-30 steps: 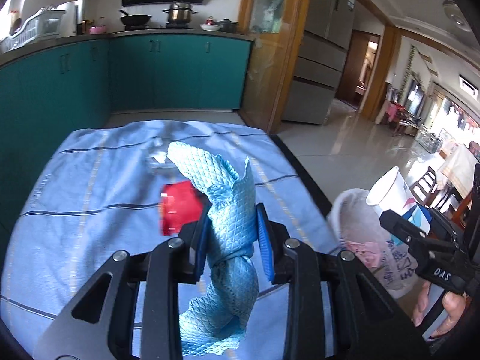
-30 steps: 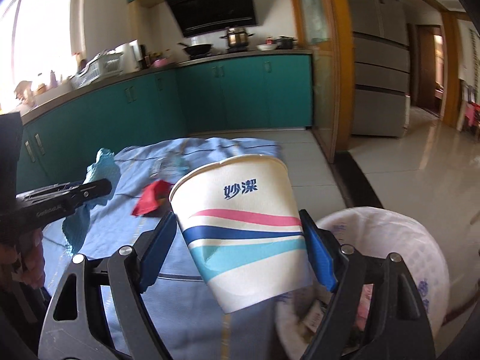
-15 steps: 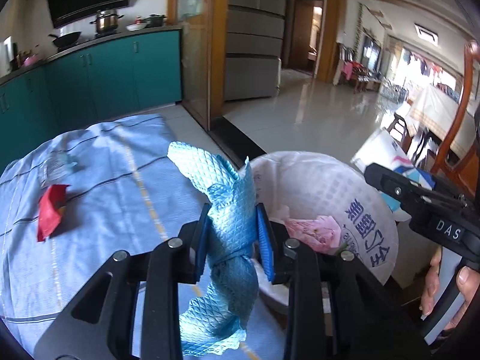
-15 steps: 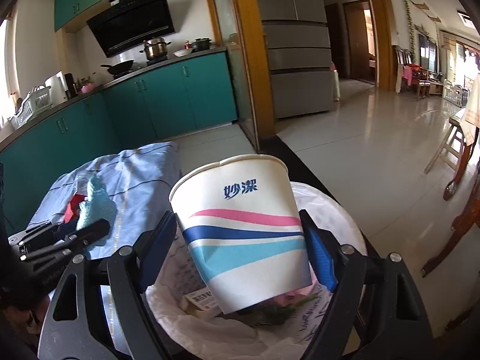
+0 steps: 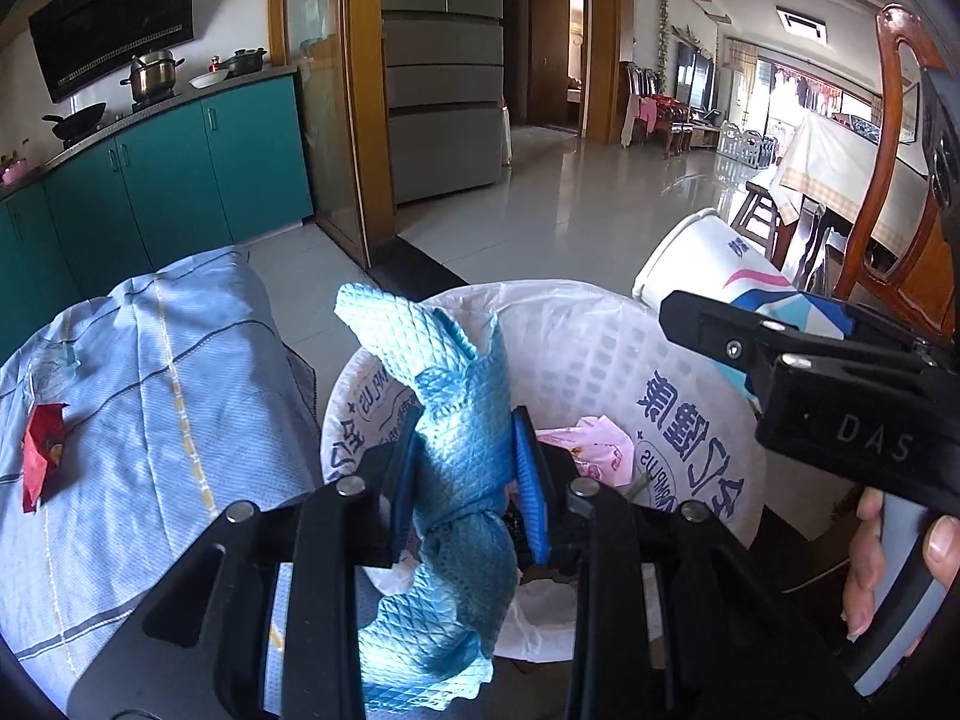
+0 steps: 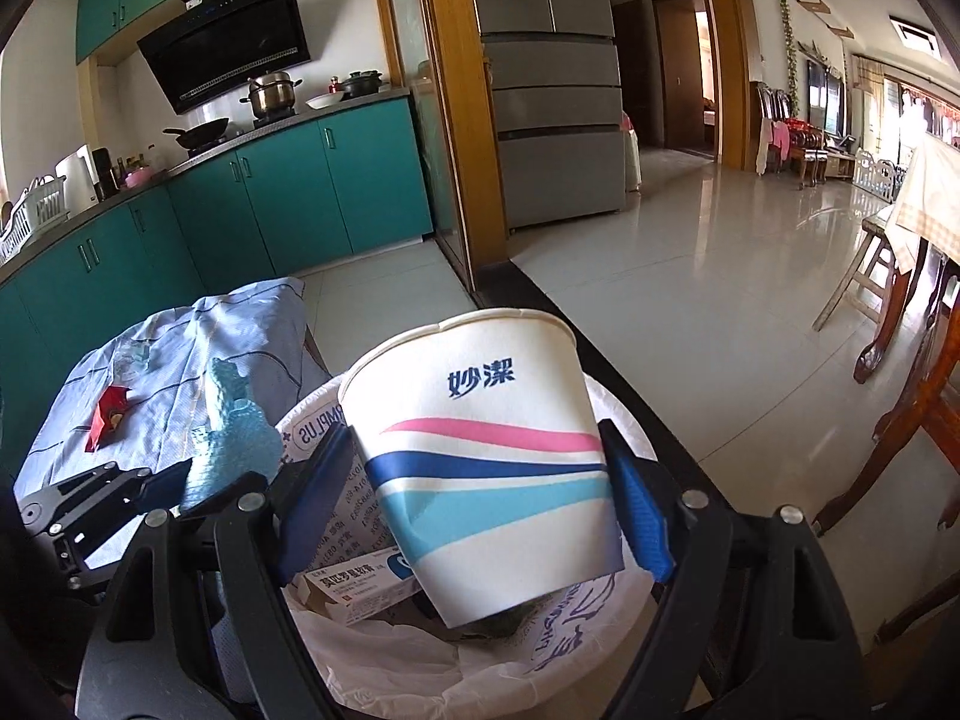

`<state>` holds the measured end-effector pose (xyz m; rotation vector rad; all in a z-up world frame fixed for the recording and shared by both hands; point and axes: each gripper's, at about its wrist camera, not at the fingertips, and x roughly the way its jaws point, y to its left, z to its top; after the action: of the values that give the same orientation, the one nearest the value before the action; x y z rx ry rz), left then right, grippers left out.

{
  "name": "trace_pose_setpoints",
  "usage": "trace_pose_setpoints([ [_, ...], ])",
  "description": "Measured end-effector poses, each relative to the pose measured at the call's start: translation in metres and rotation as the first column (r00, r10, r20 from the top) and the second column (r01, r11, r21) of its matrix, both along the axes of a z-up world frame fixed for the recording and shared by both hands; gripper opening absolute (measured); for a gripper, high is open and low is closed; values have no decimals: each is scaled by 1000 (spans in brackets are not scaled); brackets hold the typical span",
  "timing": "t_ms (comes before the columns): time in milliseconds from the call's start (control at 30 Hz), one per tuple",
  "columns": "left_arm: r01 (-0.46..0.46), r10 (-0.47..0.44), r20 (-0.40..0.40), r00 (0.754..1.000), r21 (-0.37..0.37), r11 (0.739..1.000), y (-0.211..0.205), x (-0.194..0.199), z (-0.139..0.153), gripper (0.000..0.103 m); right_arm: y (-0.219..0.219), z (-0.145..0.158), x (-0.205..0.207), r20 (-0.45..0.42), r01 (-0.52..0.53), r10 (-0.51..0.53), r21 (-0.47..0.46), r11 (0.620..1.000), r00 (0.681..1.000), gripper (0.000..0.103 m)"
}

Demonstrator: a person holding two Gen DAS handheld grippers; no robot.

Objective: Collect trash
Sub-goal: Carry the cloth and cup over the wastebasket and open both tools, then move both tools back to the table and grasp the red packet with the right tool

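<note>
My left gripper (image 5: 471, 474) is shut on a crumpled blue mesh cloth (image 5: 459, 438) and holds it over the near rim of a bin lined with a white printed bag (image 5: 600, 348). My right gripper (image 6: 480, 498) is shut on a white paper cup (image 6: 480, 456) with pink and blue stripes, above the same bin (image 6: 420, 660). The cup also shows in the left wrist view (image 5: 720, 270). Pink paper (image 5: 591, 444) and a small box (image 6: 354, 585) lie in the bin. A red wrapper (image 5: 41, 456) and a clear plastic scrap (image 5: 51, 360) lie on the blue tablecloth (image 5: 180, 396).
Teal kitchen cabinets (image 6: 288, 198) with pots on the counter stand behind the table. A grey fridge (image 6: 552, 102) stands beyond a wooden door frame. A wooden chair and table (image 6: 918, 396) stand to the right on the glossy tiled floor.
Both grippers have swung right from the table to above the bin, each still holding its item. The red wrapper has slid to the far left of the left wrist view.
</note>
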<state>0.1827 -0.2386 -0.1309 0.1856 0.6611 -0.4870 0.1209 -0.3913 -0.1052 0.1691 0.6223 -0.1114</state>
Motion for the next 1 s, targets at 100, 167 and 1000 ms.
trace_pose_setpoints([
  [100,2,-2,-14,1000,-1,1000,-3,2,-2,30,2,-3,4,-18,-1,1,-9,1000,1000,80],
  [167,8,-8,-18,1000,-4,1000,-4,2,-3,30,3,-3,5,-20,0,0,-9,1000,1000,80],
  [1000,-472,461,172,870,25,881,115,9,42,86,58,7,58,-56,-79,85,112,991,995,90],
])
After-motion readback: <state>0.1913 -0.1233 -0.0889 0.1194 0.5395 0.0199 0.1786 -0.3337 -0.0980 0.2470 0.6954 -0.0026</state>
